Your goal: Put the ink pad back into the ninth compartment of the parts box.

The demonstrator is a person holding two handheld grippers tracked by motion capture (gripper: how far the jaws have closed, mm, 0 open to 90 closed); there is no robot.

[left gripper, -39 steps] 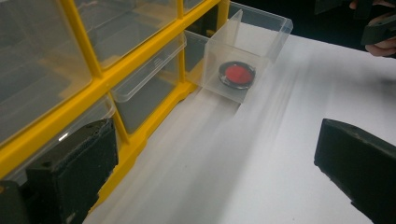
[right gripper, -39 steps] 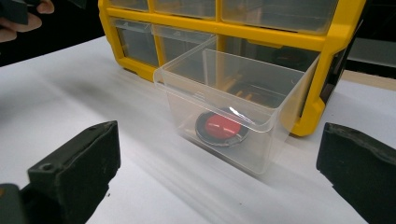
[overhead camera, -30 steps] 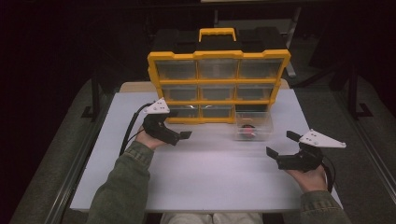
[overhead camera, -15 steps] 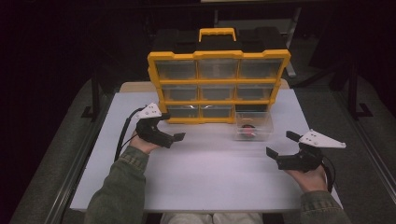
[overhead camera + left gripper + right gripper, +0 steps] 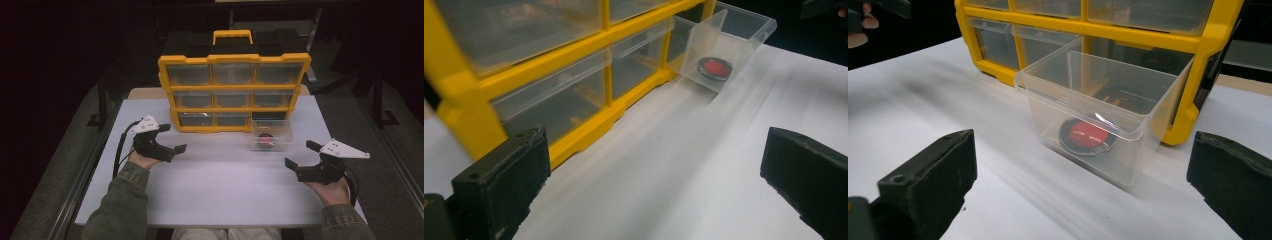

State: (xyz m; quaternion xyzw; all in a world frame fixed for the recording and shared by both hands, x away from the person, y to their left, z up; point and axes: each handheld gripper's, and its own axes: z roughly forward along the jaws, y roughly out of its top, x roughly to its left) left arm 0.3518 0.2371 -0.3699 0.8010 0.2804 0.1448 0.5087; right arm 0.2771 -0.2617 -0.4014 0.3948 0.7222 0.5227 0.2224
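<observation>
Nearest, the left gripper [image 5: 166, 139] and right gripper [image 5: 300, 156] hover wide open, holding nothing. Beyond, the clear drawer [image 5: 271, 135], pulled from the yellow organizer [image 5: 234, 89], holds a red disc [image 5: 1087, 135]; refitting it probably remains.

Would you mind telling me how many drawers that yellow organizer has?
9: eight sit in the organizer, three in the top row, three in the middle, two at bottom left and centre. The ninth drawer is pulled out on the table at bottom right, holding a red disc.
</observation>
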